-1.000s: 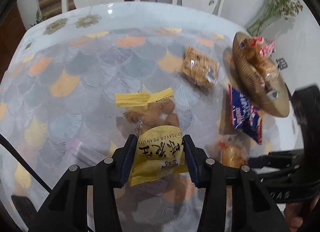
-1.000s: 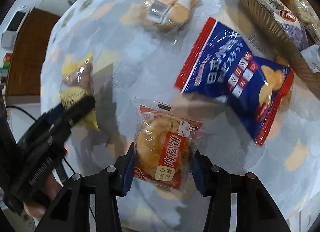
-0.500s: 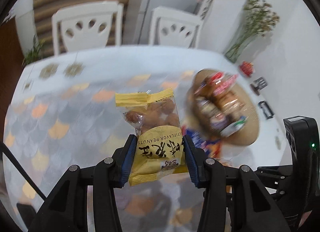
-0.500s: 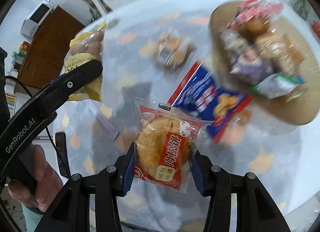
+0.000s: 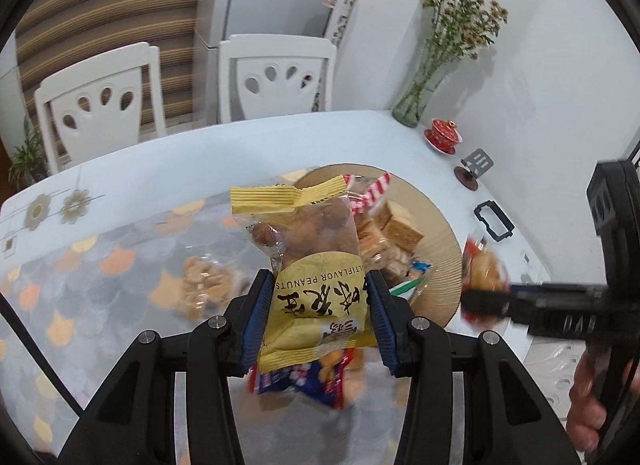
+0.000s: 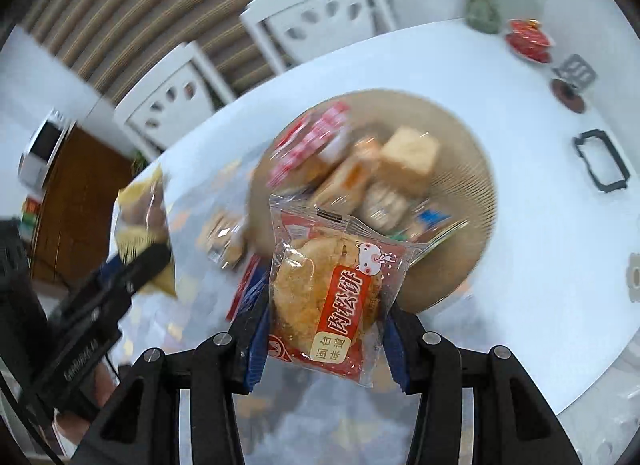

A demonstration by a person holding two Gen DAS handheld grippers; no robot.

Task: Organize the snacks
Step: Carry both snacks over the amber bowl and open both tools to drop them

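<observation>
Left wrist view: left gripper (image 5: 318,313) jaws squeeze a crinkly yellow peanut bag (image 5: 316,285). Right gripper (image 6: 324,329) jaws pinch a shiny red cake packet (image 6: 332,297) before the round ribbed tray (image 6: 472,185).

left wrist: above table, facing chairs | right wrist: likewise | shared: snack plate (image 5: 444,241) (image 6: 476,185)

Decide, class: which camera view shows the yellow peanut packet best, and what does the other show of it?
The left wrist view: the yellow peanut packet sits centred and sharp between the left gripper fingers, print readable. The right wrist view shows it only small, blurred, at the left edge, partly behind that gripper.
</observation>
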